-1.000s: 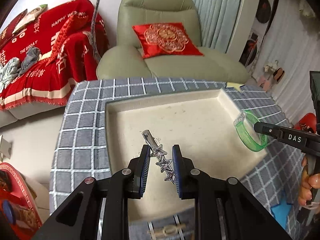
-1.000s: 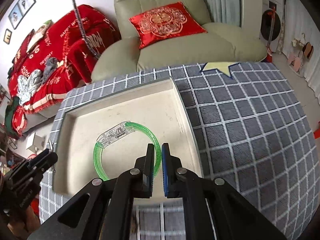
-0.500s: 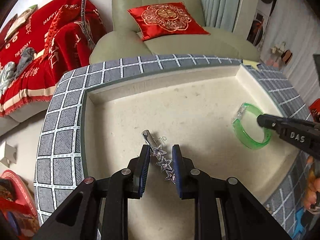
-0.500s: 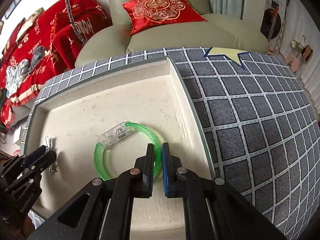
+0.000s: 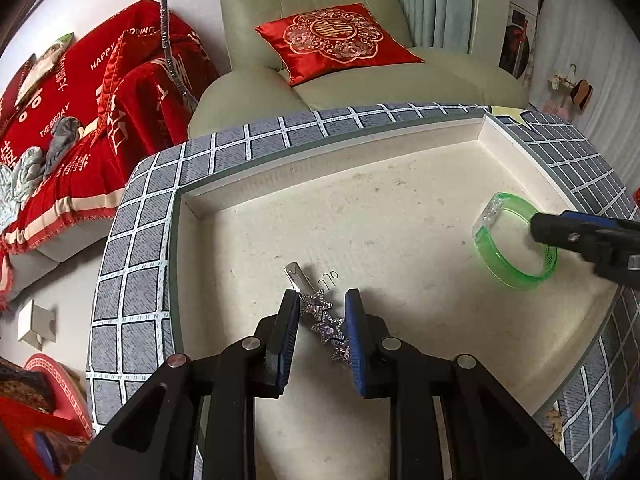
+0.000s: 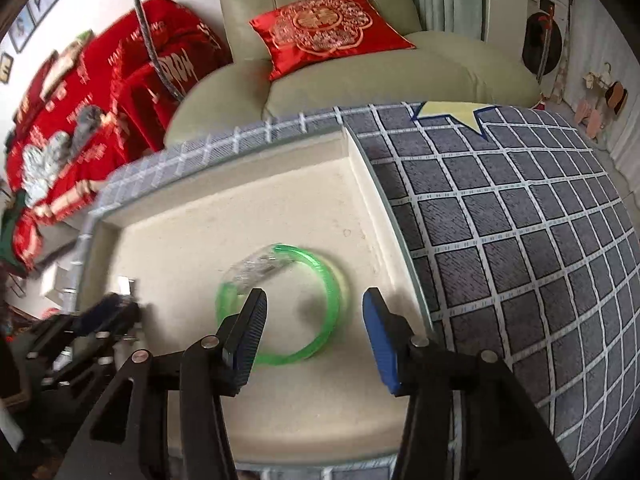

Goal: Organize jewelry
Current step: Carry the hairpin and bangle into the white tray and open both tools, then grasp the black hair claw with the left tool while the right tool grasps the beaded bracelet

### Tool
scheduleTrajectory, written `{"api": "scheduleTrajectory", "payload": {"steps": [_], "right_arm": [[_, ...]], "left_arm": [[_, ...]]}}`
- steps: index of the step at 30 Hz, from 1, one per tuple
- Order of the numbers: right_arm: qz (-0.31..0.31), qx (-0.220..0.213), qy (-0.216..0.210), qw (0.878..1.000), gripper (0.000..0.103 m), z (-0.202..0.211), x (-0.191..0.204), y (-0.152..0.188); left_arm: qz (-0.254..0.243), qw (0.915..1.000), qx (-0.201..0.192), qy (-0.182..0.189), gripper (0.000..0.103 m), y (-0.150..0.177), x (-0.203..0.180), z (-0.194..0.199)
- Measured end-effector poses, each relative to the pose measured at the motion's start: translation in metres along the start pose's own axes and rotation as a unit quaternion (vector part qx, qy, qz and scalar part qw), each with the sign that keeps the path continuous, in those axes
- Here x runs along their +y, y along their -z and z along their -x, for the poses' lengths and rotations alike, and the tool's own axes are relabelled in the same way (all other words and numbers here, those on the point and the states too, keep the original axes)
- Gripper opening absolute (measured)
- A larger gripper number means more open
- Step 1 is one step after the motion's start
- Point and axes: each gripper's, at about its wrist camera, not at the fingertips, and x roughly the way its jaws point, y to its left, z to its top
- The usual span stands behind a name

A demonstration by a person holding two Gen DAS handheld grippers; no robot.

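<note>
The left gripper [image 5: 322, 303] is closed partway on a star hair clip [image 5: 323, 320], which sits between its blue pads just over the floor of the cream tray [image 5: 400, 216]. The right gripper [image 6: 316, 306] is spread wide and holds nothing, its fingers straddling one side of the green bangle [image 6: 280, 300] lying flat in the tray near the right wall. Beyond the tray are the checked cloth [image 6: 500, 220] and a pale armchair [image 5: 320, 40] with a red cushion [image 5: 336, 36].

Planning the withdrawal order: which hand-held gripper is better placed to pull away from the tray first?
Right. The right hand-held gripper is wide open, and the green bangle lies flat in the tray. The left hand-held gripper has its fingers close around the star hair clip, so it must open first.
</note>
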Motion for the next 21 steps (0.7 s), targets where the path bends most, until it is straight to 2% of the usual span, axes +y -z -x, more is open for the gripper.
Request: {"api": "scheduleTrajectory", "payload": {"steps": [10, 11, 12, 13, 15, 18, 21], "right_arm": [[-0.028, -0.052, -0.056, 0.997, 0.058, 0.075, -0.010, 0.038], [-0.033, -0.055, -0.061, 0.996, 0.058, 0.081, -0.012, 0.044], [-0.038, -0.057, -0.066, 0.995, 0.059, 0.087, -0.015, 0.049], [-0.042, -0.059, -0.069, 0.995, 0.062, 0.092, -0.018, 0.053], [-0.050, -0.063, -0.074, 0.994, 0.068, 0.100, -0.025, 0.063], [-0.058, -0.067, -0.081, 0.993, 0.073, 0.110, -0.034, 0.076], [-0.066, -0.074, -0.088, 0.991, 0.083, 0.120, -0.043, 0.090]], "left_arm": [[0.010, 0.9999, -0.011, -0.001, 0.040, -0.002, 0.004, 0.008], [0.012, 0.9998, -0.013, -0.004, 0.052, -0.002, 0.004, 0.010], [0.013, 0.9998, -0.015, -0.007, 0.095, -0.003, 0.004, 0.012], [0.015, 0.9996, -0.021, -0.013, 0.103, -0.003, 0.004, 0.015], [0.015, 0.9978, -0.054, -0.034, 0.103, -0.002, 0.003, 0.027], [0.003, 0.9981, -0.050, -0.036, 0.103, -0.003, -0.001, 0.030], [-0.010, 0.9970, -0.059, -0.050, 0.103, 0.001, -0.002, 0.041]]}}
